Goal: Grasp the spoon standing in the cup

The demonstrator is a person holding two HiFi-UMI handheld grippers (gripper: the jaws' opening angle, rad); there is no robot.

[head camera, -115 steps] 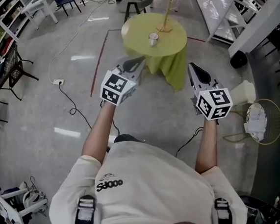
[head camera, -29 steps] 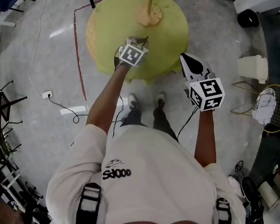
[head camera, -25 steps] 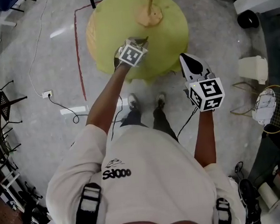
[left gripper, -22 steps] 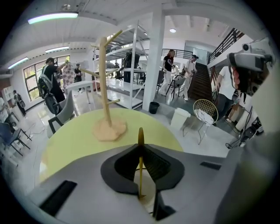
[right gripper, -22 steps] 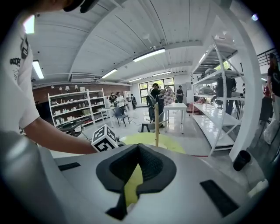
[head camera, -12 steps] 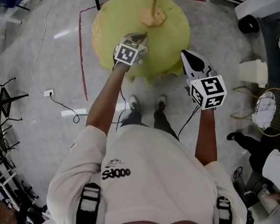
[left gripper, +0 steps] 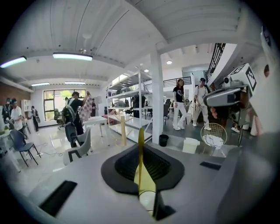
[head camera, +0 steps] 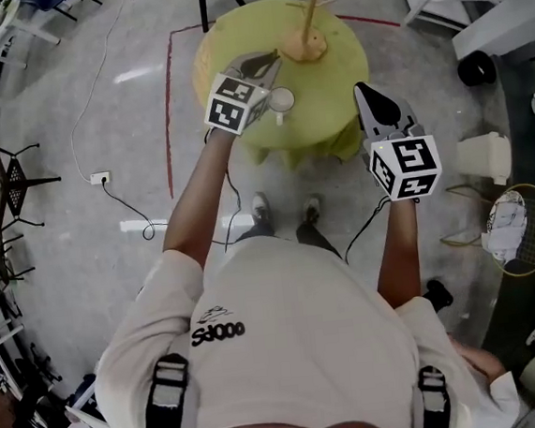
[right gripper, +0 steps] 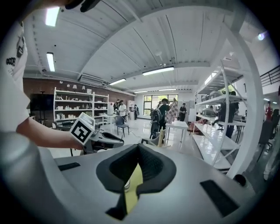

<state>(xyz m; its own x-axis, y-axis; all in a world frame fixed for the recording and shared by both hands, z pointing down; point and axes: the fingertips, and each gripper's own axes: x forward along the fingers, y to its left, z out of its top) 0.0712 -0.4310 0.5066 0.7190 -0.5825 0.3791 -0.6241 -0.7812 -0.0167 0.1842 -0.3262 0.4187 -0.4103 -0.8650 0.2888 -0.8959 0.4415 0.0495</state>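
A white cup [head camera: 281, 99] stands on the round yellow table [head camera: 338, 70]. I cannot make out the spoon in it. My left gripper [head camera: 268, 62] hovers over the table just left of the cup, with its jaws pointing past it. In the left gripper view the jaws [left gripper: 141, 131] are shut to a thin slit. Only the yellow cloth and the cup's rim [left gripper: 147, 200] show through it. My right gripper [head camera: 367, 93] hangs at the table's right edge, shut with nothing in it. Its own view shows the jaws [right gripper: 138, 147] meeting at the tips.
A wooden post on a round base [head camera: 305, 37] stands at the back of the table. A red line [head camera: 170, 124] and a cable with a socket [head camera: 100, 178] lie on the floor to the left. A white bin [head camera: 481, 157] and a racket [head camera: 515, 228] sit to the right.
The table has slid lower and nearer in the head view. The cup, hidden under my left gripper before, now shows at that gripper's right. My right gripper has kept its place.
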